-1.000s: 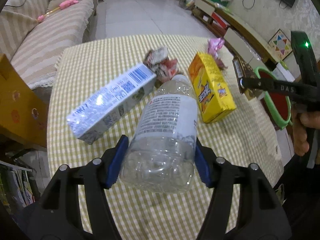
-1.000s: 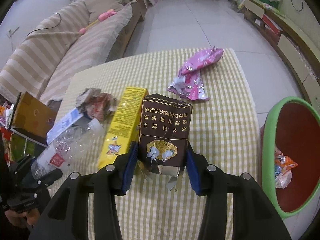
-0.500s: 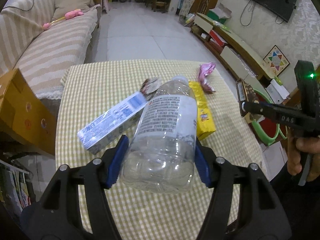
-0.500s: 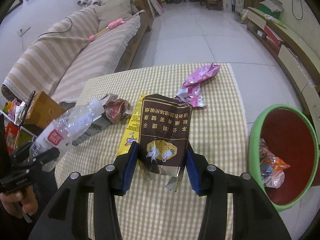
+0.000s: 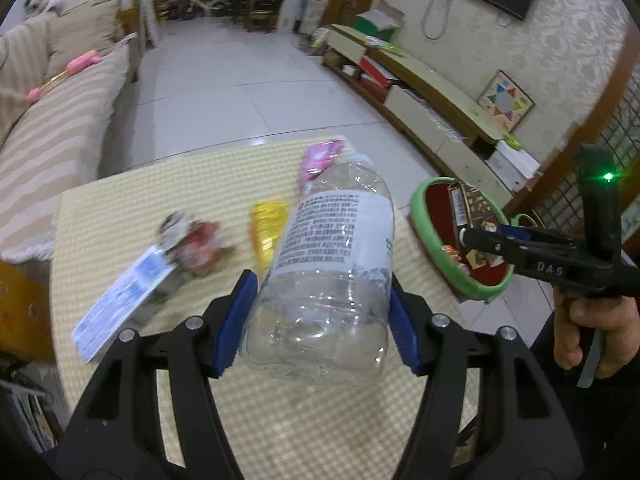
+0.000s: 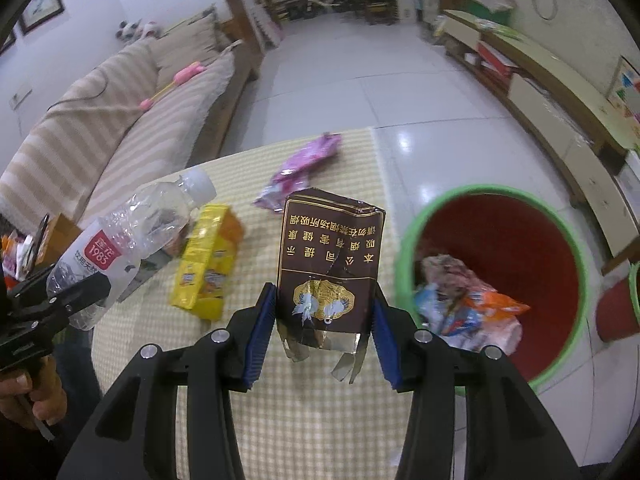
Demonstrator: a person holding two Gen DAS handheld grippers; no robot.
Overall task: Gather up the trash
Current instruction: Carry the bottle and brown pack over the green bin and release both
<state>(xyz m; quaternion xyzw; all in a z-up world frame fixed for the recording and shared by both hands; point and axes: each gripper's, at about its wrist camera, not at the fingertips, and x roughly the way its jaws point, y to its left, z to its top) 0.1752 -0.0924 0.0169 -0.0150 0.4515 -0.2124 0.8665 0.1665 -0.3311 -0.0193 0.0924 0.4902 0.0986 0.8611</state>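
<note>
My left gripper [image 5: 318, 320] is shut on an empty clear plastic bottle [image 5: 332, 256], lifted above the checked tablecloth [image 5: 160, 188]. The bottle [image 6: 120, 240] also shows at the left of the right wrist view. My right gripper [image 6: 324, 336] is shut on a dark brown cigarette pack [image 6: 330, 268] with gold print, held beside a green-rimmed red bin [image 6: 404, 256]. In the left wrist view that pack [image 5: 474, 206] hangs over the bin [image 5: 424, 224]. On the table lie a yellow box [image 6: 208, 264], a pink wrapper [image 6: 300, 168], a crumpled wrapper [image 5: 196, 240] and a blue-white box [image 5: 124, 300].
The bin stands on the tiled floor [image 6: 340, 80] off the table's right edge, with wrappers [image 6: 464, 300] inside. A striped sofa [image 6: 120, 120] runs along the left. A low cabinet [image 6: 560, 112] lines the right wall. A cardboard box [image 5: 16, 308] sits left of the table.
Both grippers rose and swung right with their loads. The bottle came up off the table. The bin moved closer into both views, and the cigarette pack now hangs near its rim.
</note>
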